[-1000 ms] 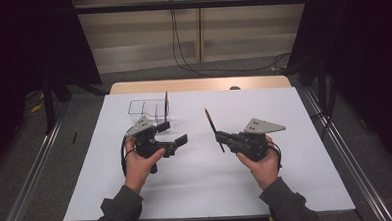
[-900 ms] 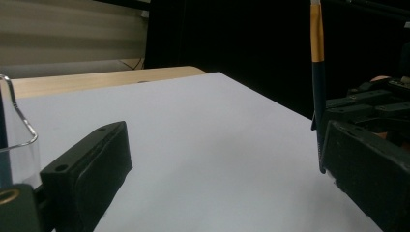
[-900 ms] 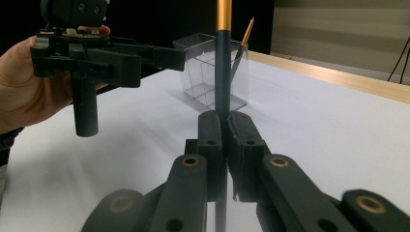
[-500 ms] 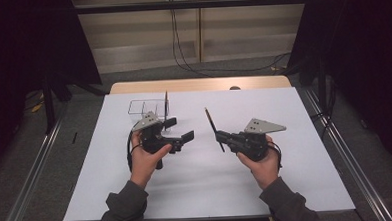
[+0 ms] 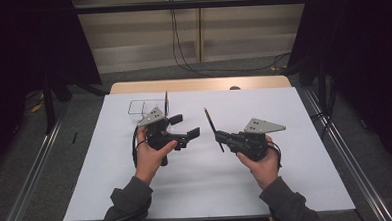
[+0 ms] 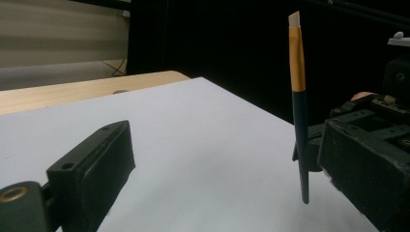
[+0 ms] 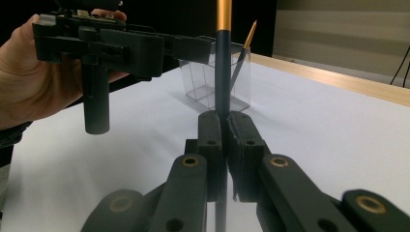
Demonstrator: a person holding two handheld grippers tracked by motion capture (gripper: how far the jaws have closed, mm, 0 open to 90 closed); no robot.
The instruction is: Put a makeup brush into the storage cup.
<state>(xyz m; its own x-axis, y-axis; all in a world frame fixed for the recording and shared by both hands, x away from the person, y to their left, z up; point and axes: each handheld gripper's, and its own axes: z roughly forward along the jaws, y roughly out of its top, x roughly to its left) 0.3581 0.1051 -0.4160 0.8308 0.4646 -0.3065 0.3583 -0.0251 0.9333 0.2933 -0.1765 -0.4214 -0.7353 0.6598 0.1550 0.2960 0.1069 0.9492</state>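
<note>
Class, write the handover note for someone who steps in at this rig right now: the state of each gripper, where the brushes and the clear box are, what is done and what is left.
Right gripper: shut on a dark-handled brush, held upright above the white table cover, bristles up.
Left gripper: open, holding nothing, jaws turned toward that brush.
Clear box: at the far left of the cover, behind the left gripper, with a second brush already leaning inside it.
Done: one brush in the box.
Left: probably getting the held brush into the box, perhaps by passing it to the left gripper first.

A lab recording booth: black curtains (image 5: pixel 26 48), floor rails (image 5: pixel 25 198), white-covered table (image 5: pixel 297 176).
</note>
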